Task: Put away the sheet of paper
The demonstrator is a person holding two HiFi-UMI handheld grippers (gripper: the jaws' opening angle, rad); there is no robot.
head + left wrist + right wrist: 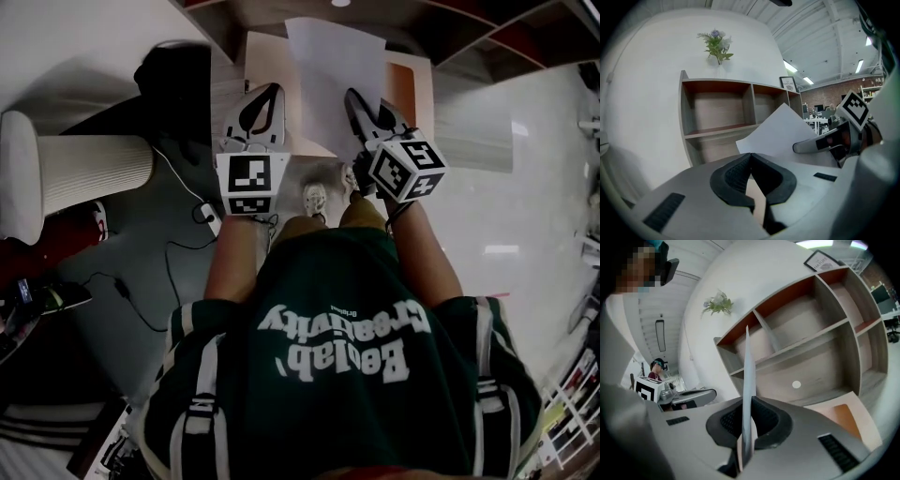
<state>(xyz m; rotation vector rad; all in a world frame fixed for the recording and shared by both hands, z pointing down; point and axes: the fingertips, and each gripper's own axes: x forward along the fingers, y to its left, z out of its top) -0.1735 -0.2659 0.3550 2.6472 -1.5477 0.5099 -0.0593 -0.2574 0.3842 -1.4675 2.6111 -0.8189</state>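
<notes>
left gripper (751,157): jaws together (empty) | sheet of paper (780,133): in right gripper (797,148)

white paper (333,80), dk green shirt (328,272) w/ white lettering, grey-wood shelf (811,333)

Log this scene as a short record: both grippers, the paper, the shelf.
left gripper: shut, nothing between the jaws
right gripper: shut on the sheet of paper, gripped at its edge
paper position: held in the air, facing the shelf, not yet put in it
shelf: open compartments on two levels
on top of shelf: plant, framed picture
</notes>
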